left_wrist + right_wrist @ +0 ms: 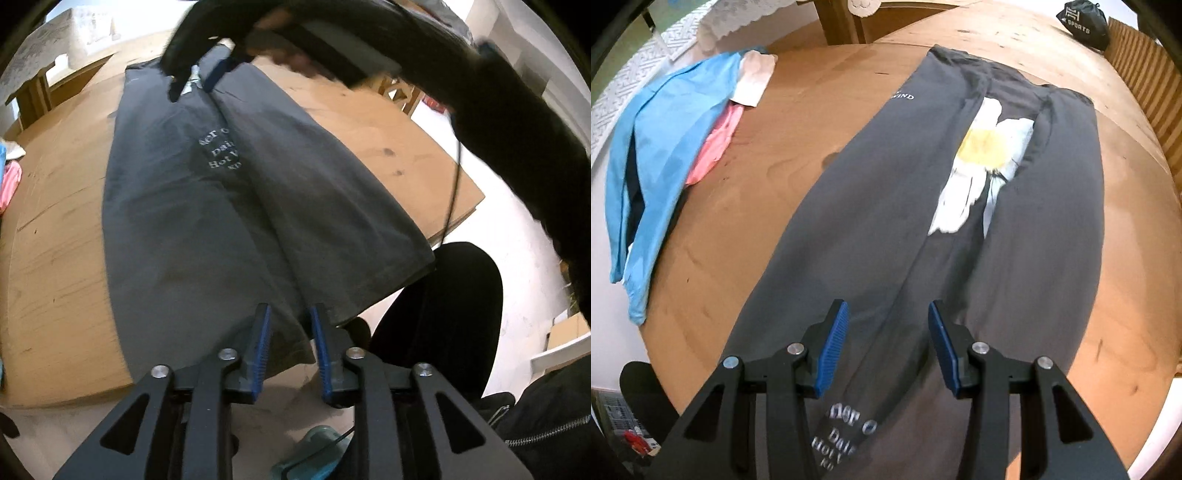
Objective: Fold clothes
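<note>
A dark grey T-shirt (207, 206) lies on the wooden table (55, 258), its two sides folded in lengthwise to meet near the middle, with white lettering (219, 153) showing. My left gripper (290, 314) hovers open over the near hem, and its pads do not press the cloth. In the left wrist view my right gripper (195, 83) is blurred at the shirt's far end, held by a hand in a dark sleeve. The right wrist view shows the right gripper (888, 310) open above the shirt (849, 206), with a white and yellow daisy print (982, 166) beyond.
A blue garment (661, 155), a pink one (716, 147) and a white cloth (753, 79) lie at the table's left. A black sports bag (1082, 24) sits at the far right. The person's dark-clad leg (443, 314) is beside the table's edge.
</note>
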A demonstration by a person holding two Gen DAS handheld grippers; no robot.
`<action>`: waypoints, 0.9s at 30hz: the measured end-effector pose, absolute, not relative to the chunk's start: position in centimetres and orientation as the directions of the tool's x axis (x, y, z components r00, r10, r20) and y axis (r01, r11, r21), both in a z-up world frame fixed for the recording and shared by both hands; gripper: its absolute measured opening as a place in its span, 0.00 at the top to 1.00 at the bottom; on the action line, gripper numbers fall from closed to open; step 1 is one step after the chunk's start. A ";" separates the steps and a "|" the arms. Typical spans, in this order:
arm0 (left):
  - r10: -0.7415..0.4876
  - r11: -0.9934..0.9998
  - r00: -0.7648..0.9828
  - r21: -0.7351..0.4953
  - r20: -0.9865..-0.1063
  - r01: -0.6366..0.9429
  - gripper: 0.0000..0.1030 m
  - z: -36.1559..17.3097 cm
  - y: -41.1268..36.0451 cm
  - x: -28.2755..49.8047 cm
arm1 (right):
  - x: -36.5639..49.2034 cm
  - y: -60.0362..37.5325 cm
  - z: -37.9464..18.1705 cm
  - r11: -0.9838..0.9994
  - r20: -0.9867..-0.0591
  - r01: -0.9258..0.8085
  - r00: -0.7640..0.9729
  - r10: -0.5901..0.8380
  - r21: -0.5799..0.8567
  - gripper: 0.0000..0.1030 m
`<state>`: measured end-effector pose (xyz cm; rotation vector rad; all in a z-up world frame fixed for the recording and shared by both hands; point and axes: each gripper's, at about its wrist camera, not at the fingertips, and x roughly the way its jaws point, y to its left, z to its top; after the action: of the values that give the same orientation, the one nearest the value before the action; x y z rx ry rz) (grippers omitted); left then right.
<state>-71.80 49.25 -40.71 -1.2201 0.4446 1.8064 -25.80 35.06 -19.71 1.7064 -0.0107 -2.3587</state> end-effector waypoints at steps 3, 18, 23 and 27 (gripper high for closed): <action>0.429 -0.551 -0.153 -0.124 -0.890 -0.825 0.70 -41.2 50.0 -71.6 | -26.6 35.0 -19.8 -0.970 -0.937 0.177 -0.277 -0.212 0.167 0.57; 0.460 -0.561 -0.106 -0.196 -0.882 -0.804 0.98 -41.2 48.9 -72.8 | -32.0 36.8 -19.8 -0.968 -0.926 0.108 -0.286 -0.247 0.225 0.56; 0.490 -0.560 -0.092 -0.232 -0.867 -0.795 0.98 -40.7 48.0 -73.2 | -34.9 36.8 -21.0 -0.968 -0.921 0.087 -0.296 -0.252 0.236 0.57; 0.514 -0.563 -0.077 -0.268 -0.854 -0.782 0.98 -40.3 47.2 -73.7 | -36.3 36.4 -21.5 -0.962 -0.915 0.105 -0.297 -0.273 0.253 0.57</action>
<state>-73.66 47.22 -40.29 -1.2620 0.3247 1.7866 -36.26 36.41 -21.49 1.7001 -0.2112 -2.3465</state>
